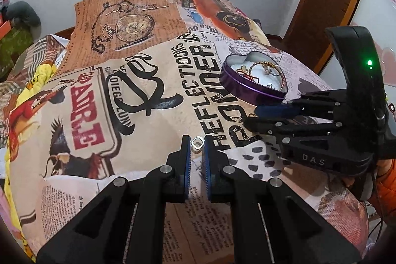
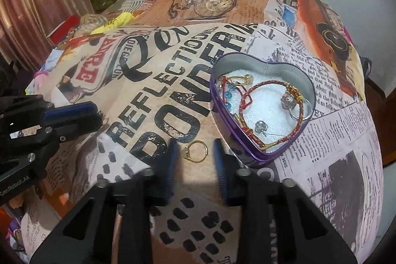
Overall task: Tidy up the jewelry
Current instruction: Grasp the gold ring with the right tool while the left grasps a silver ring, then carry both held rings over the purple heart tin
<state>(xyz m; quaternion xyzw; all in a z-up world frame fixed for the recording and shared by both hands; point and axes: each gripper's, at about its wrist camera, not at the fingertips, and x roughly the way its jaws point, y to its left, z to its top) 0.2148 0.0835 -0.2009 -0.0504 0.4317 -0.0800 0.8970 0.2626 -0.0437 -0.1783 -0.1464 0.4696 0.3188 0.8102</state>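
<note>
Left-wrist and right-wrist views over a printed newspaper-pattern cloth (image 1: 153,120) that drapes a rounded surface; I cannot tell what lies beneath it. The cloth falls away at 3 o'clock in the right-wrist view, and at 9 o'clock in the left-wrist view, where a yellow fabric (image 1: 42,71) shows at its edge. Open cloth runs from 10 to 12 o'clock ahead of my left claw (image 1: 197,147).

My left claw stands narrowly parted, its blue pads flanking a small silver ring (image 1: 197,142); I cannot tell whether the pads touch it. My right claw (image 2: 195,152) is spread wide, empty, with a gold ring (image 2: 195,151) lying flat on the cloth between its fingers, apart from both.

In the left-wrist view the right claw's body crosses at 3 o'clock, just beside the tin and near the silver ring, narrowing the room on that side.

A purple heart-shaped tin (image 2: 222,115) sits open at 1 o'clock from the right claw, close to its right finger. Inside, on white padding, lie a red-and-gold bangle (image 2: 250,95), a second gold ring (image 2: 240,79), blue-beaded earrings (image 2: 229,97), a silver ring (image 2: 300,110) and a stud earring (image 2: 261,126).
</note>
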